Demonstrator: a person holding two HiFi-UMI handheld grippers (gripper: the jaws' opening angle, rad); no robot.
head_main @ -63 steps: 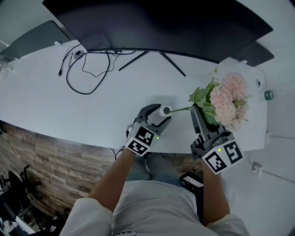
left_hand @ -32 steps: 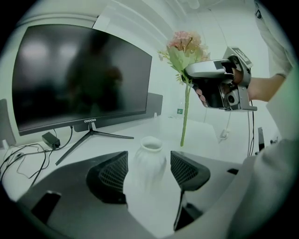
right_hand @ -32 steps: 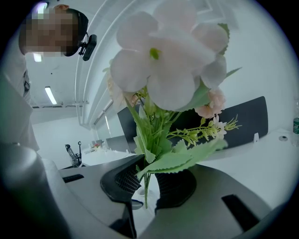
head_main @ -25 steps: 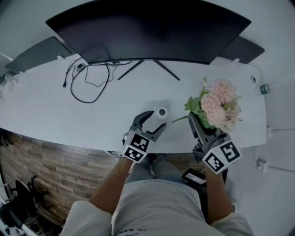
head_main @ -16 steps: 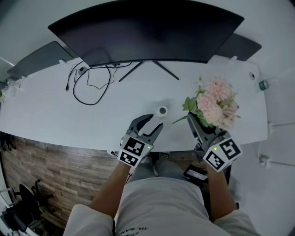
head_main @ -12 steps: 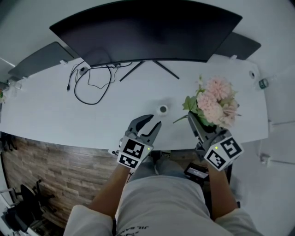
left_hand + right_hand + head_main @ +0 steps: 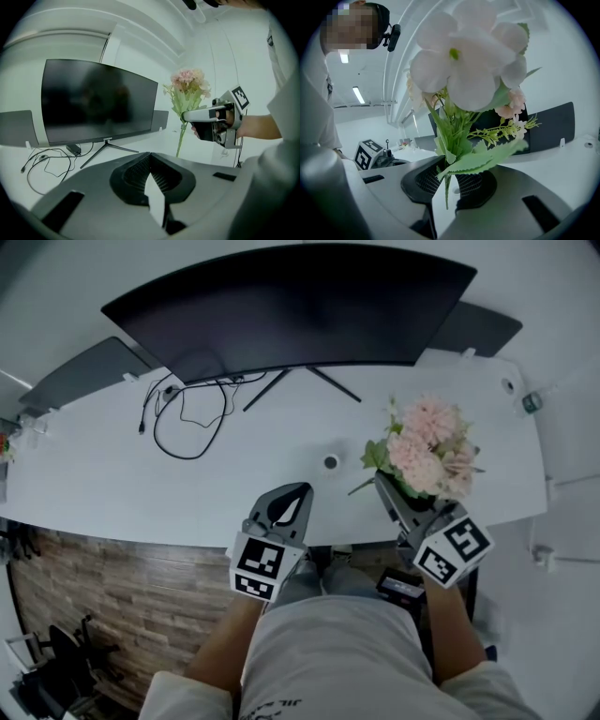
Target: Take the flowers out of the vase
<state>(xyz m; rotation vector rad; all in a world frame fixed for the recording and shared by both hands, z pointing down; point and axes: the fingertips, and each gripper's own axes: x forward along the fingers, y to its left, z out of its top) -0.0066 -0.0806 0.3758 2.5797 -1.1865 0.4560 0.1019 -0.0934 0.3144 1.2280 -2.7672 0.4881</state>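
Only the head view shows the small white vase: it stands upright on the white tabletop in front of the dark monitor, with a looped black cable well off to its left. The left gripper view shows the scene side-on instead, with the right tongs held out level in a hand and the pink flowers standing upright above them, one green stem hanging down below. The right gripper view looks up through the bunch, with large pale blooms overhead and the left tongs' marker cube at the left edge. The left tongs have just been closing. Their own view shows them pressed together at the tips with nothing between them. The right tongs are partly closed, pinching the green stems that pass down between their ribbed pads. In the head view the flowers are out of the vase, held up to its right, and the stem's lower end points towards it without touching. The vase sits beyond the left tongs' tip and to the left of the right tongs, apart from both.
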